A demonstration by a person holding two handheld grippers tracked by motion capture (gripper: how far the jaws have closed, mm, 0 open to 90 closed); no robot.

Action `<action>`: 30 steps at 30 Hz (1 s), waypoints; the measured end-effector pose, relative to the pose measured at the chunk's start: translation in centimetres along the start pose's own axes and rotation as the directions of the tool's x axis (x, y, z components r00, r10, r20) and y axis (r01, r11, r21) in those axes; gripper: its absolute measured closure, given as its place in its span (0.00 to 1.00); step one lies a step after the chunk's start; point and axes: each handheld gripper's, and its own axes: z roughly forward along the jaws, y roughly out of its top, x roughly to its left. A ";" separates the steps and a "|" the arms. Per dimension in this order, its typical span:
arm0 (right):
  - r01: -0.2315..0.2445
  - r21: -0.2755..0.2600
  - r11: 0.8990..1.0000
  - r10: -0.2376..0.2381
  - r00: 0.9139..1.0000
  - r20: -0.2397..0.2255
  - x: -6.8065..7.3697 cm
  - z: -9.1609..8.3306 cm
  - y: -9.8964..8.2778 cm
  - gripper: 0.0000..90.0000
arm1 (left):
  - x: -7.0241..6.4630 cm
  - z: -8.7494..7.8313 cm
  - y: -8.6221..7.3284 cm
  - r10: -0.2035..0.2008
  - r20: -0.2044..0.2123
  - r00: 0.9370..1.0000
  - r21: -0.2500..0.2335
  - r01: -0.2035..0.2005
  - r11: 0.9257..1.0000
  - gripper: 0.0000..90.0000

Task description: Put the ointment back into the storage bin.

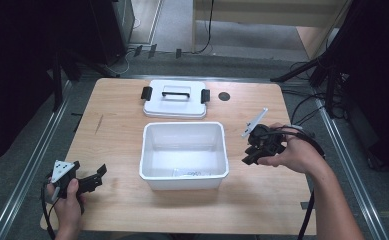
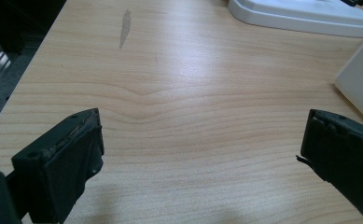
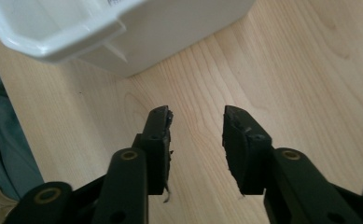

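At my console, a light wooden tabletop (image 1: 117, 210) carries an open white rectangular plastic bin (image 1: 184, 154) at its centre; the bin's flat white lid with a black handle and two black side clips (image 1: 175, 98) lies just behind it, toward the far edge, apart from the bin. My left gripper (image 1: 96, 176) sits near the front-left corner, held in a hand (image 1: 68, 204), a grey three-cornered plate on top; in the left gripper view its jaws stand wide apart over bare wood, released, with nothing between them, a corner of the bin (image 2: 362, 79) at right and the lid (image 2: 300, 14) at the top. My right gripper (image 1: 249, 156) hovers near the right edge, just beside the bin's right wall, gripped by the other hand (image 1: 294, 152); in the right gripper view its jaws are parted with a modest gap, grasping nothing, the bin's lower corner (image 3: 123, 28) just ahead. A small dark round hole (image 1: 224, 96) marks the tabletop beside the lid.
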 end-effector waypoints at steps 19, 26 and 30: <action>-0.347 -0.346 0.872 0.431 0.879 0.204 -0.1 4.1 -9.8 0.00 | 0.0 -0.1 0.0 0.000 0.005 1.000 0.001 0.000 1.000 0.00; -0.374 -0.482 0.793 0.533 0.809 0.249 0.4 5.1 -12.4 0.00 | 0.0 -0.1 0.0 0.001 0.004 1.000 0.000 -0.001 1.000 0.00; -0.370 -0.576 0.729 0.586 0.772 0.246 0.7 5.8 -14.4 0.00 | 0.0 0.0 0.0 0.000 0.004 1.000 0.001 0.000 1.000 0.00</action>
